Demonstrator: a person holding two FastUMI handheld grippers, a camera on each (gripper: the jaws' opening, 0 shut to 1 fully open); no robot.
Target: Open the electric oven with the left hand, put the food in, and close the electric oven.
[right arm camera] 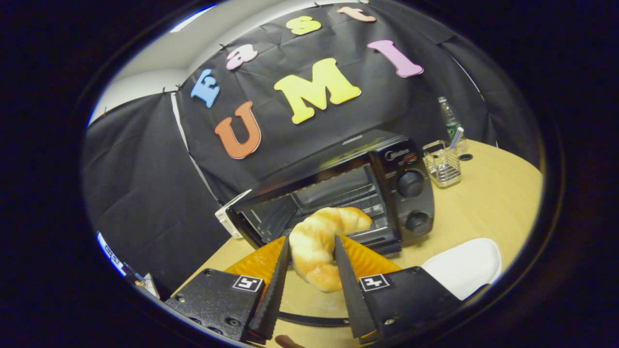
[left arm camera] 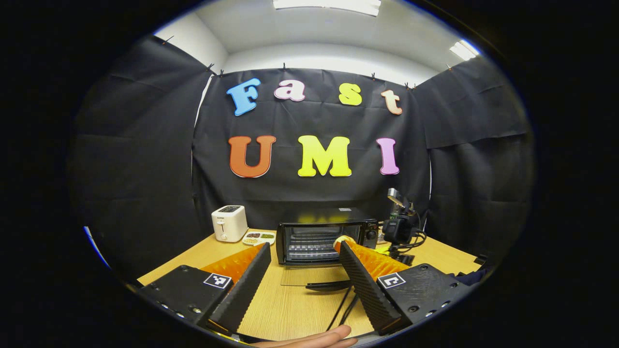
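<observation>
The right gripper [right arm camera: 309, 251] is clamped on a croissant [right arm camera: 321, 246], both fingers pressing its sides, and holds it just in front of the electric oven's [right arm camera: 338, 193] open mouth. The left gripper [left arm camera: 304, 256] hangs back from the oven with its fingers spread and nothing between them.

As for progress, the opening step looks done: in the left gripper view the glass door [left arm camera: 309, 276] lies folded down flat over the table [left arm camera: 290, 309], and the wire rack inside is bare. The croissant is not yet inside, so placing it on the rack and releasing it remain, then swinging the door shut.

Near the toaster [left arm camera: 229, 223] sits a small divided dish [left arm camera: 259, 237] with dark and greenish bits in its compartments; what they are is too small to tell. Right of the oven a wire basket [right arm camera: 442, 169] holds a utensil.
</observation>
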